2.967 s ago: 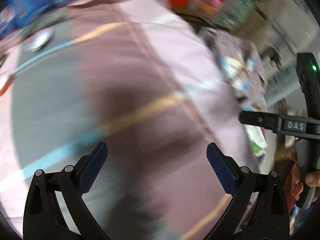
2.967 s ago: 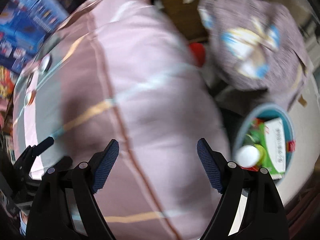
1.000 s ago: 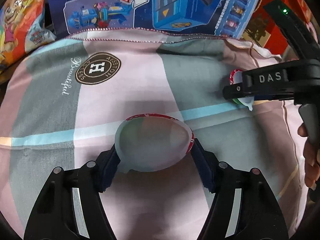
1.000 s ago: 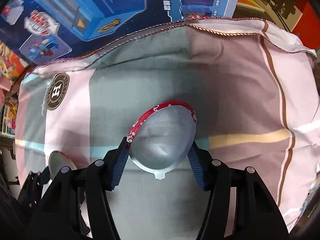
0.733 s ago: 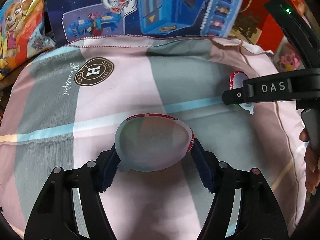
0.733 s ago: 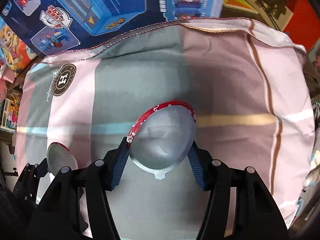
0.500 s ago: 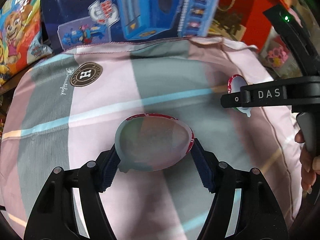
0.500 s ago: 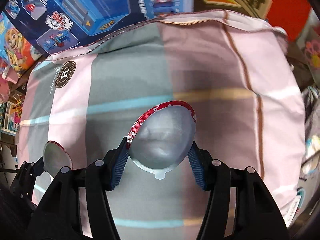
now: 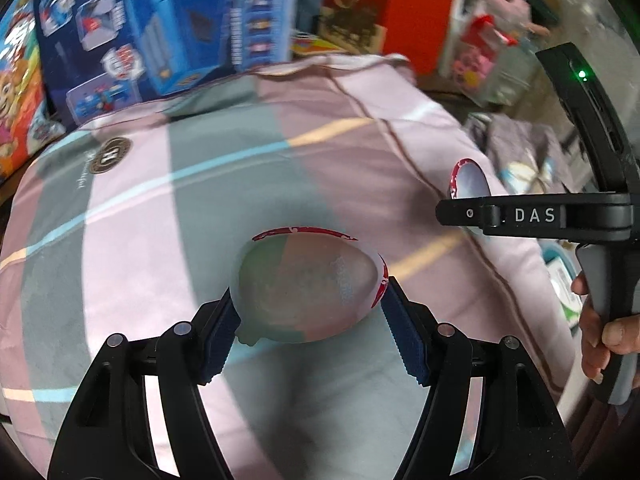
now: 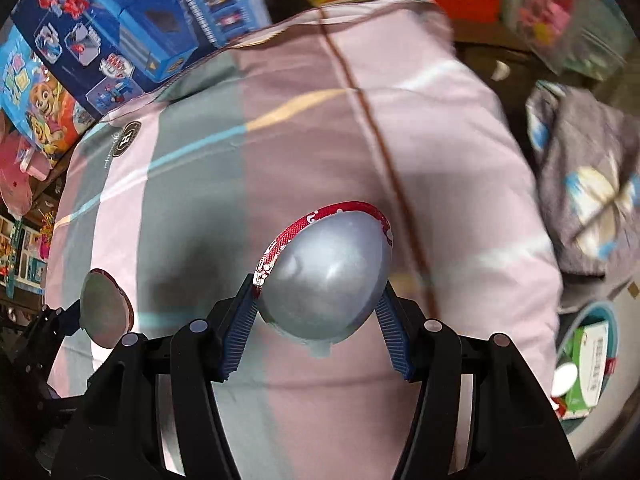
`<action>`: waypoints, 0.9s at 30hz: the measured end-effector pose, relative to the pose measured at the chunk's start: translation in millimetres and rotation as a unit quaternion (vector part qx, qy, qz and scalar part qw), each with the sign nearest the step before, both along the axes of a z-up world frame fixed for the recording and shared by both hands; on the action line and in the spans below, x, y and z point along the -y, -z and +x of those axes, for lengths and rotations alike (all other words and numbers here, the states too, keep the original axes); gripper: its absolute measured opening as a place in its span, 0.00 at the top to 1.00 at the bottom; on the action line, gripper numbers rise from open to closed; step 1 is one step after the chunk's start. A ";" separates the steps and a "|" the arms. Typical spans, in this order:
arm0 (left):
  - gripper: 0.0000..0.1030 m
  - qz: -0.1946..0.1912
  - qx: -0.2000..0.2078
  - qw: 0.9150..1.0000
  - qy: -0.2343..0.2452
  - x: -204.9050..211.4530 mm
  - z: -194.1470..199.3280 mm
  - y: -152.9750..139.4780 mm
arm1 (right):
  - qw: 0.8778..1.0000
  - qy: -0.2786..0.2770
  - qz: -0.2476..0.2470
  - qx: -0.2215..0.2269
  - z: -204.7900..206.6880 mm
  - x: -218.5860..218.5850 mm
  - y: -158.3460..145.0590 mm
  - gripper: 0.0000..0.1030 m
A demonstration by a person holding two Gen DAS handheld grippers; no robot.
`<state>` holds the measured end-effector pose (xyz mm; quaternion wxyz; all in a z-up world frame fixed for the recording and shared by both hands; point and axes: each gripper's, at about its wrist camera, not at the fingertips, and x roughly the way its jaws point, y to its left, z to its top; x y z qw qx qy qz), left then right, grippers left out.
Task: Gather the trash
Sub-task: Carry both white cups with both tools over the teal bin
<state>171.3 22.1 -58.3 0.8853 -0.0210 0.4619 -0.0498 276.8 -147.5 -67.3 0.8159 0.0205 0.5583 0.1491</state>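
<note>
My left gripper (image 9: 306,316) is shut on a translucent half egg shell with a red rim (image 9: 306,284), held above a pink and grey striped pillow (image 9: 200,184). My right gripper (image 10: 318,316) is shut on a second half egg shell, silvery with a red rim (image 10: 328,276). The right gripper also shows at the right of the left wrist view (image 9: 460,208), with its shell (image 9: 470,182) in it. The left gripper's shell shows at the lower left of the right wrist view (image 10: 104,312).
A round teal trash bin (image 10: 588,356) with a green carton and other trash stands on the floor right of the pillow. A grey patterned cloth (image 10: 588,176) lies beyond it. Blue toy boxes (image 9: 168,36) stand behind the pillow. A red box (image 9: 412,4) is farther back.
Both grippers have gone from open and empty to shut on egg shell halves. In the last second both views have swung right across the pillow, bringing the bin into the right wrist view.
</note>
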 end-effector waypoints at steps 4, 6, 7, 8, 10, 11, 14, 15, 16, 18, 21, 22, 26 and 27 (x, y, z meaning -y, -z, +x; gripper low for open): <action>0.33 0.001 -0.006 1.000 0.028 35.8 -10.2 -1.3 | 1.000 0.026 0.017 0.003 -27.2 50.6 4.8 0.46; 0.33 0.006 -0.010 0.999 0.046 59.2 -15.0 0.0 | 0.999 0.038 0.021 0.008 -39.4 74.0 6.9 0.46; 0.33 0.007 -0.013 0.998 0.054 70.8 -16.6 1.2 | 0.999 0.043 0.023 0.010 -44.1 82.8 7.9 0.46; 0.33 0.008 -0.015 0.998 0.062 80.3 -17.2 2.3 | 0.998 0.053 0.028 0.012 -52.0 99.3 9.4 0.46; 0.33 0.010 -0.020 0.997 0.077 102.1 -18.5 4.6 | 0.997 0.066 0.032 0.016 -61.8 120.4 11.2 0.46; 0.33 0.010 -0.022 0.996 0.085 111.9 -18.5 5.4 | 0.996 0.078 0.024 0.027 -70.0 136.2 11.9 0.46; 0.33 0.014 -0.029 0.994 0.109 141.6 -19.8 7.7 | 0.993 0.105 0.036 0.033 -85.0 173.8 16.4 0.46; 0.33 0.018 -0.031 0.992 0.120 154.0 -20.0 8.6 | 0.992 0.116 0.045 0.030 -89.5 187.5 19.4 0.46; 0.33 0.020 -0.032 0.991 0.127 162.2 -20.0 9.2 | 0.990 0.127 0.050 0.030 -94.2 200.3 21.6 0.46; 0.33 0.026 -0.037 0.988 0.150 186.5 -19.8 11.5 | 0.986 0.152 0.063 0.032 -105.3 230.4 24.7 0.46; 0.33 0.033 -0.039 0.982 0.182 221.9 -17.8 14.0 | 0.978 0.188 0.078 0.033 -120.8 275.5 29.0 0.46; 0.33 0.034 -0.041 0.980 0.194 236.4 -16.9 15.1 | 0.975 0.205 0.079 0.035 -126.8 294.1 30.4 0.46; 0.33 0.038 -0.048 0.969 0.238 287.6 -12.9 23.3 | 0.963 0.254 0.086 0.032 -142.8 346.3 36.3 0.46; 0.33 0.037 -0.051 0.967 0.248 300.3 -11.8 25.9 | 0.960 0.265 0.087 0.031 -146.6 357.8 38.0 0.46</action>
